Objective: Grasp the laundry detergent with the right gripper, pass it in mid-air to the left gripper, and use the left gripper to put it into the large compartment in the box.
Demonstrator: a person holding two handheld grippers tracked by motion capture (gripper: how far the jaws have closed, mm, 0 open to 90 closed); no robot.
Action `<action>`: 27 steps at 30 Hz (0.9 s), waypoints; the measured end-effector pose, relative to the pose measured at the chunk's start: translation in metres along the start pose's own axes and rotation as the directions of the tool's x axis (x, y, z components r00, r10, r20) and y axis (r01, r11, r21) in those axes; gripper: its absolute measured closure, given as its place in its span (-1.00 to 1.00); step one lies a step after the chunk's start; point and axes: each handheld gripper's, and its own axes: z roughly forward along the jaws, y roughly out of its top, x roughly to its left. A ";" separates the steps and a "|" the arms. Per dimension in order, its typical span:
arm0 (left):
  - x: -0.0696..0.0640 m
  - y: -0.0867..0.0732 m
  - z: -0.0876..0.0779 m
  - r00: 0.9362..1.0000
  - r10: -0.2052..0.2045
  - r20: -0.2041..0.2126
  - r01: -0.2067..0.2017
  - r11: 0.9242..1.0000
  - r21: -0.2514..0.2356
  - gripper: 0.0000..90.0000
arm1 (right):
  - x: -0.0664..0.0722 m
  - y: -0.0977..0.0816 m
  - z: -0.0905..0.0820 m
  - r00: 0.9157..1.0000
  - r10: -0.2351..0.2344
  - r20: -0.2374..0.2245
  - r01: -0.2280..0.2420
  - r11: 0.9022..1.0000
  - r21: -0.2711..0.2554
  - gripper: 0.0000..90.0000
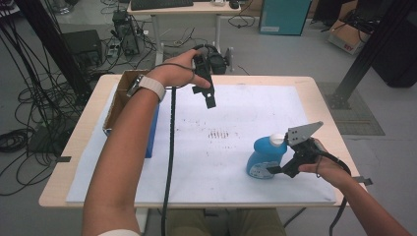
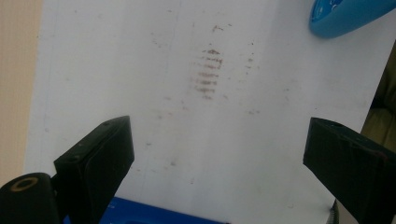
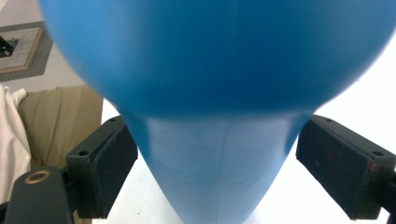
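Observation:
A blue bottle [image 1: 263, 157] with a white cap [image 1: 278, 139] rests on the white sheet near the table's front right. My right gripper [image 1: 275, 169] reaches it from the right. In the right gripper view the bottle's narrowing body [image 3: 219, 154] sits between the two pads [image 3: 112, 168], close to both, and I see no firm squeeze. My left gripper [image 1: 209, 96] hangs above the far middle of the sheet with nothing in it. Its jaws stand wide open in the left gripper view [image 2: 217, 135], where the bottle's edge [image 2: 345, 16] shows at the top right.
A white sheet [image 1: 246, 108] covers most of the wooden table, with brown smudges [image 1: 219, 133] at its middle. A cardboard box [image 1: 120, 98] and a blue block [image 1: 152, 132] stand at the left edge. Cables trail from both grippers.

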 end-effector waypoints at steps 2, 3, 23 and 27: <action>0.000 0.000 0.000 1.000 -0.004 0.005 0.004 1.000 0.001 -0.80 | 0.000 0.000 0.000 1.000 -0.004 -0.002 0.004 1.000 -0.007 -0.67; 0.000 0.000 0.000 1.000 -0.005 0.001 0.005 1.000 -0.002 -0.80 | 0.001 -0.001 0.000 1.000 -0.005 -0.003 0.005 1.000 -0.007 -0.66; 0.000 -0.002 0.000 1.000 -0.015 -0.001 0.015 1.000 -0.009 -0.80 | 0.001 -0.006 0.002 1.000 0.009 -0.015 -0.009 0.999 -0.052 -0.48; 0.000 -0.002 0.001 1.000 -0.014 0.000 0.014 1.000 -0.005 -0.80 | 0.001 -0.006 0.003 1.000 0.004 -0.014 -0.005 0.998 -0.057 -0.48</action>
